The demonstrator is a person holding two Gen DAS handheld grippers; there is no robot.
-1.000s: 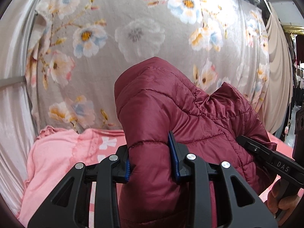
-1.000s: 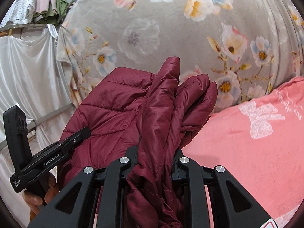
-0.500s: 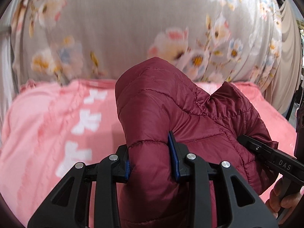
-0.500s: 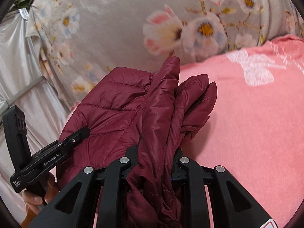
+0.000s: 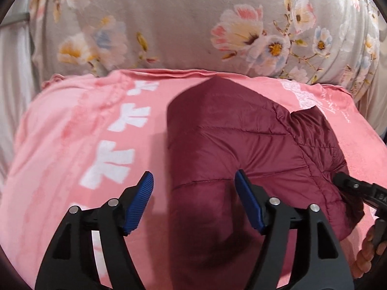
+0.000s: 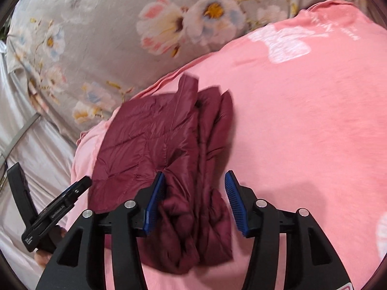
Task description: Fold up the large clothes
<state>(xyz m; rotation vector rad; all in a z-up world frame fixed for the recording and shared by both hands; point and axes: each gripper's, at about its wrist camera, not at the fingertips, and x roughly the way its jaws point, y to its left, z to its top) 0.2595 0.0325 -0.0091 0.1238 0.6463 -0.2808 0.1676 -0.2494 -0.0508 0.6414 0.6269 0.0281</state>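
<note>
Left claw [image 5: 193, 193] is open, blue pads spread either side of the jacket [image 5: 241, 149], not pinching it. The pad at 3 o'clock sits against the fabric; whether the other pad touches, I can't tell. Right claw [image 6: 194, 193] is open too, pads flanking the bunched edge of the jacket [image 6: 169, 149] with slack on both sides.

The jacket lies folded into a bundle on the pink blanket [image 5: 72, 145], running from the claws out toward 12 o'clock and stopping just short of the blanket's far hem. Behind that, a floral sheet [image 5: 181, 24] hangs as a backdrop.

Risks, as I judge them:
- Puffy quilted fill is springy, so with no grip the fold may pop open.
- Loose layers at the right claw's end look untidy and could slide apart.
- A pad dragging on the slick shell while backing out would skew the bundle.
</note>
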